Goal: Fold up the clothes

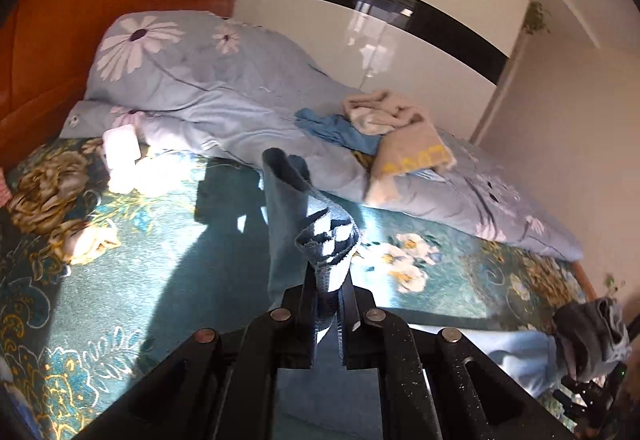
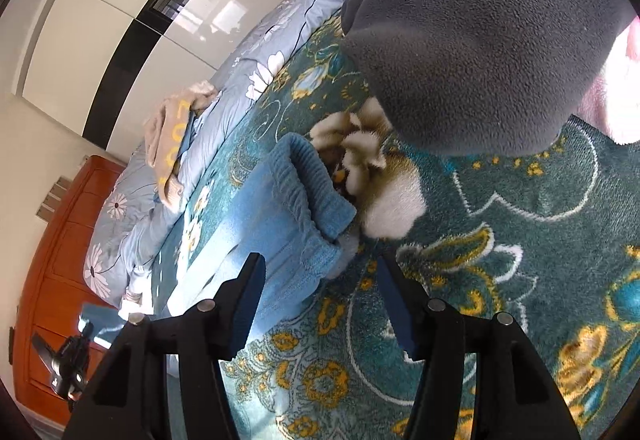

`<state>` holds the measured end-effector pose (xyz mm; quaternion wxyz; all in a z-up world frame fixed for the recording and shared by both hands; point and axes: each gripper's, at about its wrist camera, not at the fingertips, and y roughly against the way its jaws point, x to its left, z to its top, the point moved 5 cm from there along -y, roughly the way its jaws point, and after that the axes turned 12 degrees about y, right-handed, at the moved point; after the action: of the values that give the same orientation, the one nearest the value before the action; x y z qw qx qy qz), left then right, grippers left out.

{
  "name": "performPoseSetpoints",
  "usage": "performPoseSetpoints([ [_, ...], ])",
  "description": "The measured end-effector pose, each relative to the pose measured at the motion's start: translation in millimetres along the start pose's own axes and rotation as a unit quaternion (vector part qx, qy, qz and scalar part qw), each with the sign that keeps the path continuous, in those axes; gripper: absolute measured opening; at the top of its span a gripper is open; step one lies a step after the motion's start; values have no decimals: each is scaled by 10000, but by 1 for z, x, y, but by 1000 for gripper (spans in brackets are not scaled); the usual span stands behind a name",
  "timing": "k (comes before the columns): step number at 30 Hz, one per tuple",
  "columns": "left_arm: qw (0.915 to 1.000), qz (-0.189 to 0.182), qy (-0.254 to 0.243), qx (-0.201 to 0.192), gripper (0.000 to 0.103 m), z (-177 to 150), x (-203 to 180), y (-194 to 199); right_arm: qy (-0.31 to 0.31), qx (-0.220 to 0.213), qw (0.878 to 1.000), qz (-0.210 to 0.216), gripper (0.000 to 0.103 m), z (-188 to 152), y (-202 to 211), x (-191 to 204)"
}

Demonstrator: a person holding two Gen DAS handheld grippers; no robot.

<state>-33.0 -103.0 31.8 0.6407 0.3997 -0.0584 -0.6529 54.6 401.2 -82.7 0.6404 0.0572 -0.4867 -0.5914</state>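
Observation:
My left gripper (image 1: 326,280) is shut on a bunched end of a blue garment (image 1: 288,208) and holds it up above the bed; the cloth hangs and trails toward the lower right. In the right wrist view the same blue garment (image 2: 280,224) lies on the floral bed cover, its ribbed elastic waistband (image 2: 312,180) toward me. My right gripper (image 2: 320,272) is open just above the waistband corner, one finger over the cloth, the other over the cover. A dark grey fleece garment (image 2: 480,40) lies beyond it.
A teal floral bed cover (image 1: 160,240) spreads over the bed. A light blue flowered duvet (image 1: 224,88) is heaped at the far side, with beige and blue clothes (image 1: 396,128) on it. An orange wooden headboard (image 1: 60,20) and a glossy wardrobe (image 1: 400,0) stand behind.

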Motion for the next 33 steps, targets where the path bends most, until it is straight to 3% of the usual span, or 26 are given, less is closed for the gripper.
performPoseSetpoints([
  [4,9962,-315,-617,532,8,-43,-70,-34,65,69,9999,85,59,-10,2,1],
  [9,9861,-528,-1152,1072,8,-112,-131,-60,79,47,9999,107,59,-12,9,-2],
  [17,9738,-487,-1397,1729,8,-175,-152,-90,139,205,9996,168,59,-18,2,-2],
  [20,9724,-473,-1385,1816,12,-186,-153,-95,147,210,9995,184,59,-17,-1,0],
  [23,9678,-679,-1346,2016,32,-192,-158,-95,128,229,9994,240,59,-15,-6,2],
  [25,9625,-1039,-1273,2157,47,-194,-165,-86,118,243,9992,282,59,-15,-9,4],
  [29,9630,-1388,-883,2136,54,-181,-165,-75,-19,252,9989,397,59,-13,-18,8],
  [33,9596,-1318,-380,2457,56,-181,-144,-93,-269,165,9986,429,59,-10,-28,12],
])
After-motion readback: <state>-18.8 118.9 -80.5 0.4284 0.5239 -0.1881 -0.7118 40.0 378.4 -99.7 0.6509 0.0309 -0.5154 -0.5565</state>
